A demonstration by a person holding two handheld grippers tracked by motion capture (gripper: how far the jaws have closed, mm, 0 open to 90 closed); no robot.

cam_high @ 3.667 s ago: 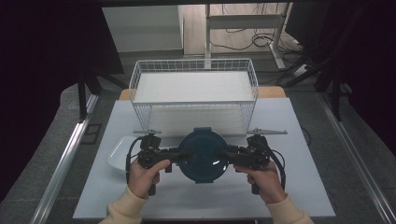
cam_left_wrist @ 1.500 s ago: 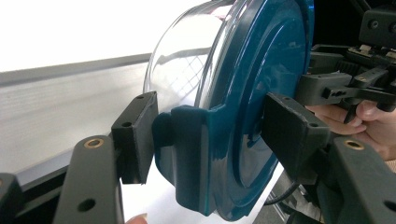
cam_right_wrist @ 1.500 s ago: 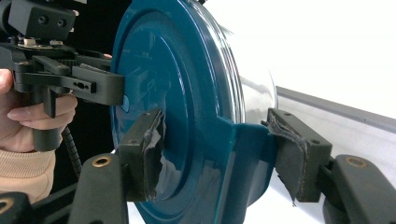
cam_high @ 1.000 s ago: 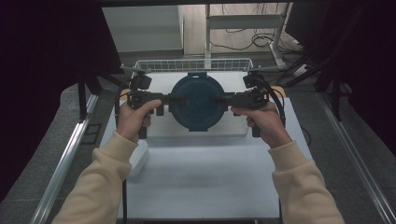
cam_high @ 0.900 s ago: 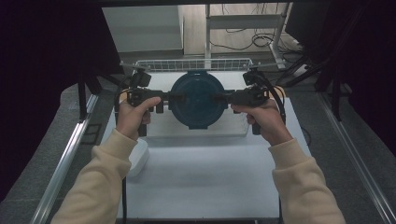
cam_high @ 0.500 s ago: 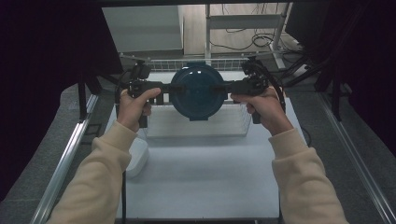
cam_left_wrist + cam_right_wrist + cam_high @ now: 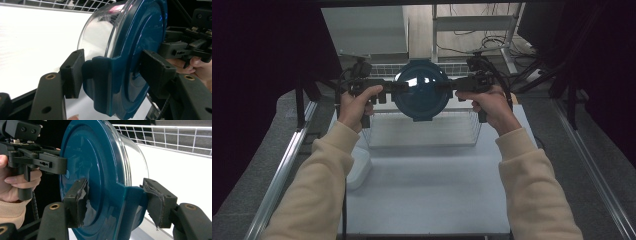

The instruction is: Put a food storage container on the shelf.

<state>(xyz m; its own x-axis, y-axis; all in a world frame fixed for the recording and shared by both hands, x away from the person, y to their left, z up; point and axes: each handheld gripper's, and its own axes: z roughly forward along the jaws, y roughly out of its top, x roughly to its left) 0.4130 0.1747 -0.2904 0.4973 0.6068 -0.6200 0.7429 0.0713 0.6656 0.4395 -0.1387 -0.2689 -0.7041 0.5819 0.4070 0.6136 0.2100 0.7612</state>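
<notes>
Round clear glass container with blue lid [image 7: 420, 92] held tilted between left gripper [image 7: 110, 71] and right gripper [image 7: 115, 201], jaws clamping lid tabs. Risk: slipping, dropping onto white wire basket [image 7: 422, 131].

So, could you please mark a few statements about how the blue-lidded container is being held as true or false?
1. Both the left gripper and the right gripper clamp the container. True.
2. The container rests on the table. False: it is held in the air above the wire basket.
3. Its lid is red. False: it is dark blue.
4. The container's body is clear. True.
</notes>
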